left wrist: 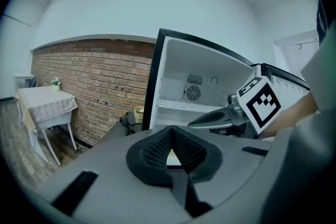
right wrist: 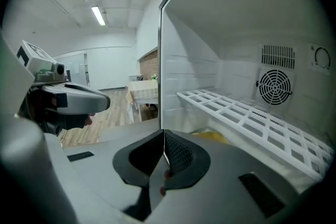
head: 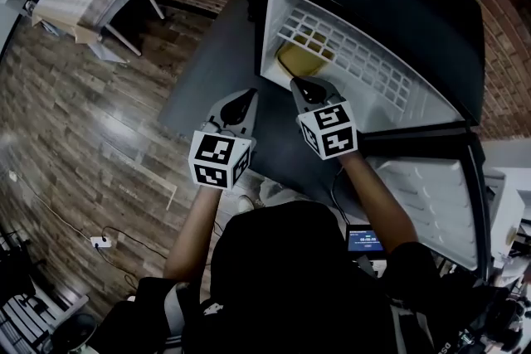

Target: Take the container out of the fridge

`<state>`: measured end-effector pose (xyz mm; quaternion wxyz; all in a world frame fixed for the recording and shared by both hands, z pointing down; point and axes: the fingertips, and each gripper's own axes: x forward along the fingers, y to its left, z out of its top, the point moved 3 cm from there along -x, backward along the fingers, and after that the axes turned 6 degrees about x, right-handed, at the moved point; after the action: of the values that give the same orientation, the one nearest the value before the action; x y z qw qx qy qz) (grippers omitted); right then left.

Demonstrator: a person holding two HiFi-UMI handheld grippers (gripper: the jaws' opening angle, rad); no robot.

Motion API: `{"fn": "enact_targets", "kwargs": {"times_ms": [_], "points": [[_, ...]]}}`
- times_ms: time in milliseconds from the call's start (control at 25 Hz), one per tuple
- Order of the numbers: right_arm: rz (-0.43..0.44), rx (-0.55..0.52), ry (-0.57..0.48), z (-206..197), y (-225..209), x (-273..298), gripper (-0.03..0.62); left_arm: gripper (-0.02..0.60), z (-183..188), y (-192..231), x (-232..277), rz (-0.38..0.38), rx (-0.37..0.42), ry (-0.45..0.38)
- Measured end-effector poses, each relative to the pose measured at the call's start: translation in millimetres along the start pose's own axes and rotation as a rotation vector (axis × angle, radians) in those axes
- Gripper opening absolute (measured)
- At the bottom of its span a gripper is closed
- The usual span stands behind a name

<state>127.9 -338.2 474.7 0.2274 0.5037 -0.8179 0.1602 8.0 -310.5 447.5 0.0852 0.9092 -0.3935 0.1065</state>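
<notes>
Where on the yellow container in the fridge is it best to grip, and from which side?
Probably the front edge of the yellow container, coming in from the open door side. The white shelf lies over it, so the top is blocked and only the front faces out.

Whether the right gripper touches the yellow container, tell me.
Cannot tell. In the head view the right gripper overlaps the yellow container, but no view shows contact or gap.

All three views are dim and bluish, with dark corners and strong fisheye bending at the edges. Ceiling strip lights (right wrist: 97,14) glow; glare streaks the wooden floor (head: 124,124); the fridge (head: 365,70) interior is brightest.
</notes>
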Motion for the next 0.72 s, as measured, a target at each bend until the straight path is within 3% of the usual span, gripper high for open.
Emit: {"fn": "enact_targets", "kwargs": {"times_ms": [720], "points": [[-0.005,-0.132,0.204,-28.5,-23.4,67.8,0.043,0.014,-9.5,7.7,15.4,0.018,-0.007,0.022]]}}
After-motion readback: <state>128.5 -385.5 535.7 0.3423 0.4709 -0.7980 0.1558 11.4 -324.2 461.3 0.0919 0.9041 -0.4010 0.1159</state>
